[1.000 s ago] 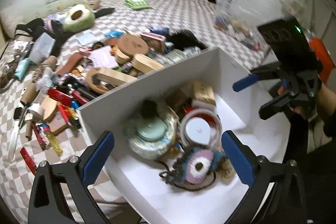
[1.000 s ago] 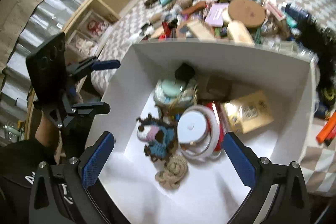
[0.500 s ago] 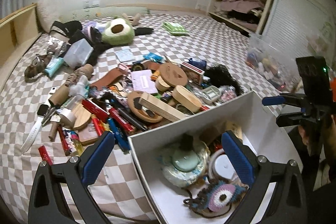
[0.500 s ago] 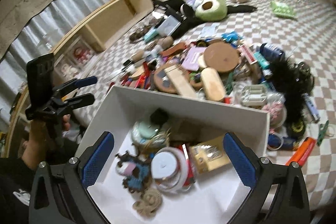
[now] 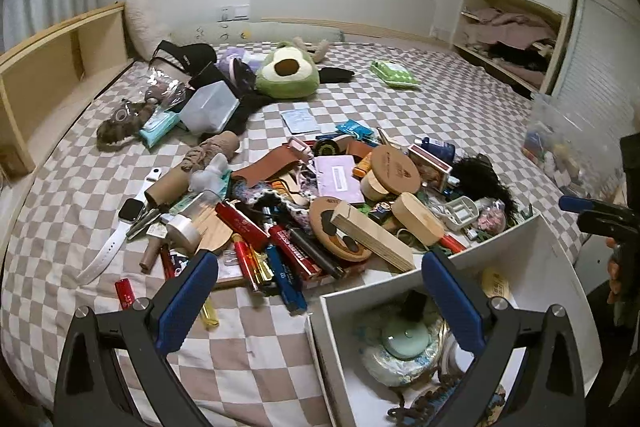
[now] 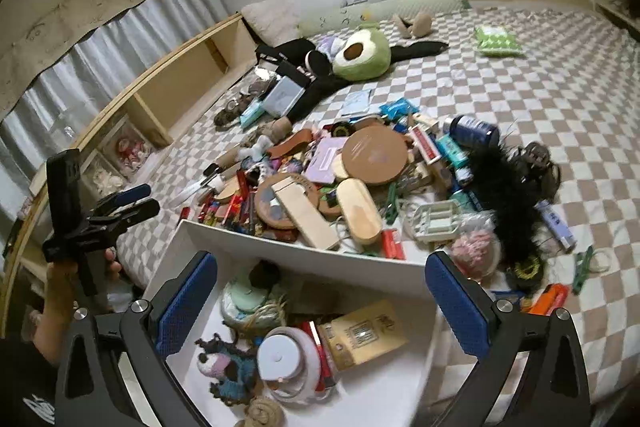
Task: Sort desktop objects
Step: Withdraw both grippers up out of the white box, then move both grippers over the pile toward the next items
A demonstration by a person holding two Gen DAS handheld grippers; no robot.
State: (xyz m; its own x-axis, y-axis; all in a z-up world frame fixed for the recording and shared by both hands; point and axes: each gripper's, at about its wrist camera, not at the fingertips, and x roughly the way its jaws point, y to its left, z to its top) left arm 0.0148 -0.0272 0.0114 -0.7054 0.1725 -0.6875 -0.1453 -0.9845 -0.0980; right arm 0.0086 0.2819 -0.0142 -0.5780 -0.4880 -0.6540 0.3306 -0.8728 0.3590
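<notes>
Matt white box (image 6: 304,259), pale wooden block (image 5: 372,235), checkered cloth bedsheet (image 5: 440,99)

You have a white box (image 6: 304,259) at the near edge of the checkered bed, already holding a mint-lidded round tin (image 6: 248,301), a white tape roll (image 6: 286,355), a gold packet (image 6: 360,335) and a crocheted blue-and-pink toy (image 6: 230,371). Just beyond its far wall lies your unsorted heap (image 5: 320,211): wooden blocks, round wooden lids, red and blue tubes, a black feathery piece.

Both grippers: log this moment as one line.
left gripper: open, empty | right gripper: open, empty | white box: partly filled | pile: unsorted on bed
</notes>
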